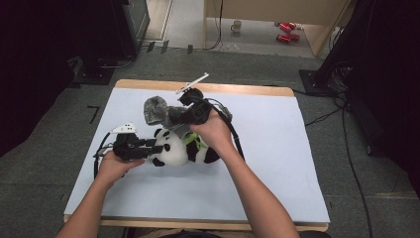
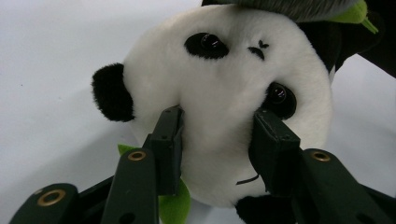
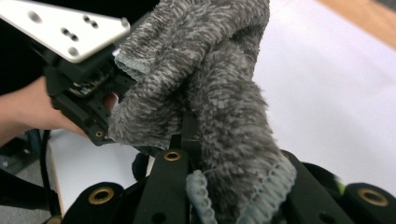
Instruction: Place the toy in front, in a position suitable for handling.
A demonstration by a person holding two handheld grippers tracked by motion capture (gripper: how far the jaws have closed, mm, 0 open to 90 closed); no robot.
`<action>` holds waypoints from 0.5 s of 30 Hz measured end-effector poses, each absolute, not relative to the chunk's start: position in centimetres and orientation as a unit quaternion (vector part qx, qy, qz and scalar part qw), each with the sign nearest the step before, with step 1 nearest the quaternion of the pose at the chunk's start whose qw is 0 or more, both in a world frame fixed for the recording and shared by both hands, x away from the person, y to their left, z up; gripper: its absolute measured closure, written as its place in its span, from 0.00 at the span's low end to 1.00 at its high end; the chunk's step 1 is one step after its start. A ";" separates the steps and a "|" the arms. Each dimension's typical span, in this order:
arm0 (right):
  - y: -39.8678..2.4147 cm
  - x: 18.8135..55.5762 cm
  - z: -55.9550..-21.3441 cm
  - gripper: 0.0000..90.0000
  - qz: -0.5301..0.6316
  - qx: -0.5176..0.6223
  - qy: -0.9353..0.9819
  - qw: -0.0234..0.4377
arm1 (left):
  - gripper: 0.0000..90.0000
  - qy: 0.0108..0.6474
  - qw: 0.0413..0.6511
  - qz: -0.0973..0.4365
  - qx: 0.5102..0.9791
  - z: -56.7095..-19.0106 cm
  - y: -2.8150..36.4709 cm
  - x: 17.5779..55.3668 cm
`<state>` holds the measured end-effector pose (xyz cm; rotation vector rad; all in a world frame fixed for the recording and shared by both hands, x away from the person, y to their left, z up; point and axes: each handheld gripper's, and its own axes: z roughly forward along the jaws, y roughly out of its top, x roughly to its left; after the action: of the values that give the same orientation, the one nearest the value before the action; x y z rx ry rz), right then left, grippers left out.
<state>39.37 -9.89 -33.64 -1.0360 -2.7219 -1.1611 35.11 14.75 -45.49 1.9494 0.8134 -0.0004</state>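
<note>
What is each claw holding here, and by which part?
Left claw grips the panda by its head. Right claw is shut on the grey cloth, on a fold near its hem.

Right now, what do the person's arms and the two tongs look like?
Bare forearms, no sleeves in view. The left tongs and right tongs are both black with a pale three-cornered plate on top. A black cable trails from each. Up close, the left tongs' fingers are blocky black bars on arms with brass-coloured rivets.

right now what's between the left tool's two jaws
The panda plush's white head sits between them, pads pressing into its face below the eyes, in the left gripper view. The high view shows the left tool at the head too.
</note>
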 end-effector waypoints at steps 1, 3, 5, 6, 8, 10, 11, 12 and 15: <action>-9.4 39.4 -34.0 0.88 -0.363 -0.331 -0.871 0.004 | 0.66 0.336 0.493 -0.001 0.803 -45.5 14.7 35.1; -8.6 39.5 -34.9 0.88 -0.355 -0.331 -0.874 0.009 | 0.67 0.338 0.492 -0.002 0.802 -45.4 14.7 35.2; -8.0 39.5 -35.8 0.88 -0.346 -0.329 -0.879 0.012 | 0.69 0.337 0.490 0.003 0.804 -45.3 14.6 35.1; -7.9 39.5 -36.2 0.88 -0.338 -0.330 -0.882 0.010 | 0.70 0.336 0.489 0.005 0.805 -45.2 14.6 35.1; -7.9 39.6 -36.9 0.88 -0.334 -0.330 -0.883 0.011 | 0.72 0.336 0.486 0.008 0.807 -45.2 14.5 35.0; -8.4 39.6 -37.2 0.88 -0.336 -0.338 -0.879 0.011 | 0.72 0.337 0.487 0.007 0.806 -45.2 14.5 35.1; -8.7 39.6 -37.2 0.88 -0.334 -0.338 -0.880 0.009 | 0.72 0.333 0.486 0.009 0.808 -45.2 14.4 35.0; -8.9 39.6 -37.3 0.88 -0.334 -0.339 -0.879 0.010 | 0.72 0.330 0.485 0.011 0.810 -45.2 14.4 35.0; -9.8 39.5 -37.4 0.87 -0.333 -0.338 -0.880 0.006 | 0.72 0.327 0.483 0.014 0.812 -45.2 14.3 35.0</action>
<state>39.48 -9.78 -37.44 -1.0582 -2.7544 -1.0430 34.96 14.33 -45.20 1.9797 0.7960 0.0341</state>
